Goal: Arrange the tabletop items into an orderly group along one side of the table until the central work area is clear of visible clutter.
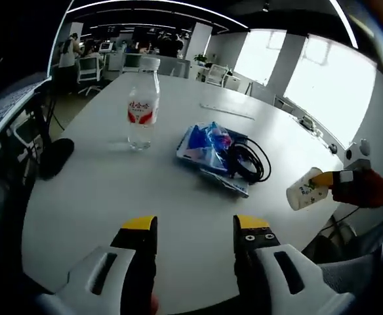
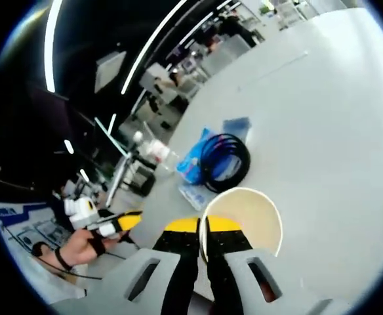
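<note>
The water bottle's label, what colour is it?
Red and white; the label on the water bottle shows best in the left gripper view.

Open-plan office: desks [image 1: 116, 59], monitors [image 1: 105, 46], swivel chairs [image 1: 86, 69].

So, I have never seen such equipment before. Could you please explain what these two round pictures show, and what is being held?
A person holds a two-jaw gripper in each hand, and each gripper carries a fisheye camera. The left gripper view looks along the left gripper, its yellow-tipped jaws apart and holding nothing. Ahead on the white table stand a water bottle and a blue packet with a coiled black cable on it. A dark object lies at the table's left edge. At the right, the other gripper comes in, carrying a paper cup. The right gripper view shows the right gripper pinching that cup's rim.
</note>
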`<state>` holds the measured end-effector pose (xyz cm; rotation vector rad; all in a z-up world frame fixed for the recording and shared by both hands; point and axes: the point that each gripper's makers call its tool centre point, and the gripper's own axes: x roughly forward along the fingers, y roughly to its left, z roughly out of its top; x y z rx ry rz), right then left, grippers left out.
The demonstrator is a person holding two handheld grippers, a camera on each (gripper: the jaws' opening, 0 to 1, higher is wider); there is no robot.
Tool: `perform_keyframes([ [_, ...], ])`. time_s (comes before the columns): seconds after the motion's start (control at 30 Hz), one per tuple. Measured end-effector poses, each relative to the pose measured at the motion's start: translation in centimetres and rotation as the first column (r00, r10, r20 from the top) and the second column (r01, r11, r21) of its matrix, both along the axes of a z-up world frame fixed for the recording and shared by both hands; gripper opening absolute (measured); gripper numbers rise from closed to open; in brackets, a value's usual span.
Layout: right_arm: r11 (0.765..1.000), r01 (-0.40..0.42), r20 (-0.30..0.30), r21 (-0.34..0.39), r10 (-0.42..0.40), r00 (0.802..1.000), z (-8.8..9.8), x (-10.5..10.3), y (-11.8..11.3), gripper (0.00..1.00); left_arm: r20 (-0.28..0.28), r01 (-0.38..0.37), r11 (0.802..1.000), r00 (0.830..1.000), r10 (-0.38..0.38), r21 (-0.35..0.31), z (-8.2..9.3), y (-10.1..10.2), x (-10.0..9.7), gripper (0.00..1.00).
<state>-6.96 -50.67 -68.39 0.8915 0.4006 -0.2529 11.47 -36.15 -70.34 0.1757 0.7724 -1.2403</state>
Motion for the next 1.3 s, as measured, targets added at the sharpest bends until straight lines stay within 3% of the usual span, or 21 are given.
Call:
perform_keyframes([
  [0.63,0.991,-0.122,-0.005,-0.062,0.122,0.993,1.3,5.2,-0.5,0.00,-0.036,0.013,0.999,0.999,-0.014,-0.033,0.4,-0.6,-1.8,0.45],
  [1.07,0.958,-0.251,-0.019,-0.140,0.251,0.968,2.9,10.9,-0.9,0.00,-0.044,0.034,0.998,0.998,-0.036,-0.043,0.7,-0.9,-2.0,0.45],
  [1.3,0.922,-0.341,-0.054,-0.183,0.337,0.940,3.0,13.8,-0.2,0.00,-0.064,0.059,0.997,0.996,-0.061,-0.046,0.6,-1.0,-2.4,0.46],
])
